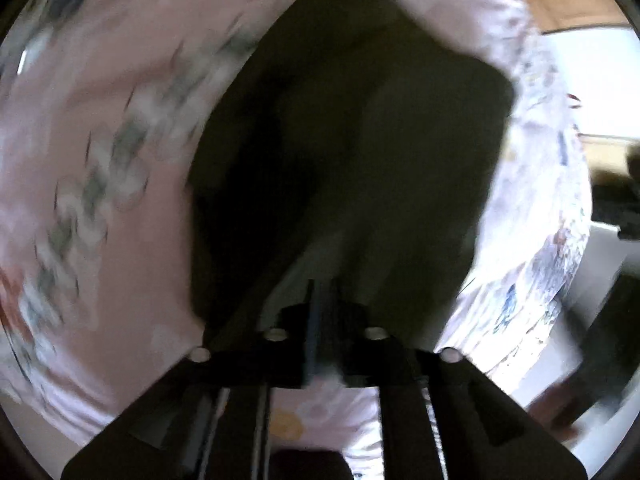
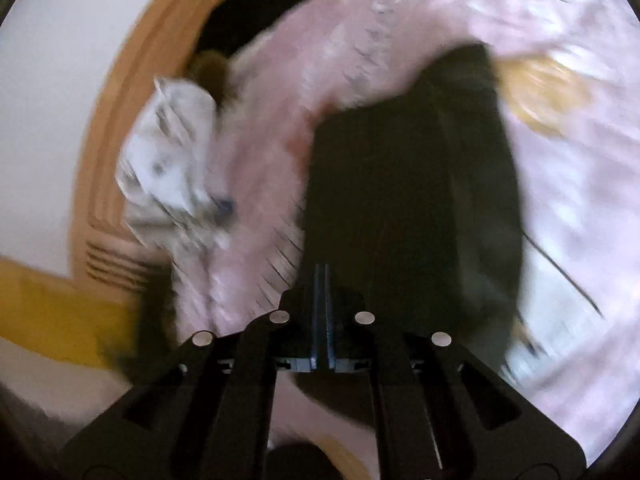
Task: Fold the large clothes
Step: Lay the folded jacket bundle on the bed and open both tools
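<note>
The right gripper (image 2: 321,312) is seen with its jaws pressed fully together, and whether any of the dark fabric is actually pinched there can't be told, everything's smeared by blur. The left gripper (image 1: 320,320) looks nearly shut too, just a thin slit left between the fingers, with a pale strip of cloth seemingly running up into it, though a real hold can't be confirmed. The thing that matters: the dark garment (image 2: 416,200) is laid out directly ahead of both grippers, its long axis running away from the fingertips in each wrist view, so neither hand is obviously closer; it's basically dead centre for both. In the left wrist view the dark garment (image 1: 352,152) is shown as a broad, soft, matte shape with a squared-off corner at upper right and no visible print. Under it a pink floral bedsheet (image 1: 120,220) is spread, thin and lightly wrinkled, on what is taken to be a bed. Off to the side a crumpled white cloth (image 2: 168,168) is bunched up, and beyond that a curved wooden headboard (image 2: 132,80) is visible.
</note>
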The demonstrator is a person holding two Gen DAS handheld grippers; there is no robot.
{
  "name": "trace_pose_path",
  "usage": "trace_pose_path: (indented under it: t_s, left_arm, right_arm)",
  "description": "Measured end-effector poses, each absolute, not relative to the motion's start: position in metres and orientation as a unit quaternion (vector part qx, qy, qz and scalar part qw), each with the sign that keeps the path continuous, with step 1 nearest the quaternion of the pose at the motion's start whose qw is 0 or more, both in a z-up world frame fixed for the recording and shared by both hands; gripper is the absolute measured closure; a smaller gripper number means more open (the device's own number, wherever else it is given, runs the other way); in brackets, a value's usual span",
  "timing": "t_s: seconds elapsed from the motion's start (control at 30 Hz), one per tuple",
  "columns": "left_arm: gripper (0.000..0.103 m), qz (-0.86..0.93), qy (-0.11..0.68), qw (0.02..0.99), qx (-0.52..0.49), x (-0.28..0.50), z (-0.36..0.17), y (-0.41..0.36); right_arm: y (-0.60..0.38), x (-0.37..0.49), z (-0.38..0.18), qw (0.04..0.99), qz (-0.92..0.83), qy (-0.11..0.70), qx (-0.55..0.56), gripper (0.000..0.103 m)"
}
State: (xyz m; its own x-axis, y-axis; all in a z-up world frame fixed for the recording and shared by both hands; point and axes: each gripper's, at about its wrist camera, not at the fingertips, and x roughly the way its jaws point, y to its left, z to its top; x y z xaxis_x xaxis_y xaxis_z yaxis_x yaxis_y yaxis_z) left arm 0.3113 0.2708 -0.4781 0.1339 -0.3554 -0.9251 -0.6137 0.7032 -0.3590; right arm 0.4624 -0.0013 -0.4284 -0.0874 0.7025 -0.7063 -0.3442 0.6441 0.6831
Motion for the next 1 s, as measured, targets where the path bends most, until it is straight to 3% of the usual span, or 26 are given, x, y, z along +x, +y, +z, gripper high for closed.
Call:
trace_pose_path:
  t_s: [0.03, 0.1, 0.17, 0.2, 0.3, 0.4, 0.5, 0.57, 0.6, 0.63, 0.83, 1.0]
  left_arm:
    - [0.064, 0.089, 0.642, 0.666, -0.368, 0.327, -0.477, 0.273]
    - [0.060, 0.095, 0.640, 0.680, -0.343, 0.361, -0.487, 0.271]
    - [0.063, 0.137, 0.660, 0.670, -0.312, 0.385, -0.518, 0.275]
    - [0.069, 0.153, 0.675, 0.656, -0.301, 0.390, -0.541, 0.283]
    - [0.068, 0.147, 0.688, 0.643, -0.303, 0.397, -0.576, 0.285]
    - [0.070, 0.132, 0.687, 0.660, -0.274, 0.403, -0.558, 0.279]
    - [0.070, 0.106, 0.672, 0.684, -0.264, 0.392, -0.520, 0.285]
    - [0.053, 0.107, 0.659, 0.706, -0.236, 0.384, -0.495, 0.288]
    - [0.029, 0.108, 0.650, 0.719, -0.222, 0.377, -0.483, 0.293]
    - [0.009, 0.107, 0.645, 0.725, -0.216, 0.383, -0.477, 0.290]
    - [0.008, 0.037, 0.689, 0.696, -0.201, 0.355, -0.508, 0.339]
    - [0.008, -0.037, 0.689, 0.656, -0.307, 0.344, -0.548, 0.369]
  right_arm:
    - [-0.006, 0.443, -0.445, 0.649, 0.392, 0.640, 0.125, 0.099]
    - [-0.009, 0.416, -0.477, 0.632, 0.368, 0.677, 0.084, 0.099]
    - [-0.010, 0.392, -0.504, 0.640, 0.326, 0.692, 0.066, 0.102]
    - [-0.015, 0.386, -0.513, 0.650, 0.311, 0.689, 0.077, 0.103]
    - [-0.030, 0.387, -0.535, 0.649, 0.277, 0.693, 0.151, 0.103]
    - [-0.028, 0.395, -0.517, 0.645, 0.280, 0.692, 0.164, 0.099]
    - [-0.046, 0.408, -0.475, 0.674, 0.310, 0.639, 0.202, 0.096]
    - [-0.075, 0.424, -0.451, 0.709, 0.300, 0.600, 0.216, 0.050]
    - [-0.090, 0.434, -0.441, 0.732, 0.293, 0.572, 0.228, 0.004]
    - [-0.104, 0.447, -0.434, 0.750, 0.295, 0.541, 0.240, 0.006]
    - [-0.095, 0.515, -0.478, 0.696, 0.329, 0.581, 0.267, 0.006]
    - [-0.055, 0.546, -0.537, 0.644, 0.343, 0.633, 0.259, 0.006]
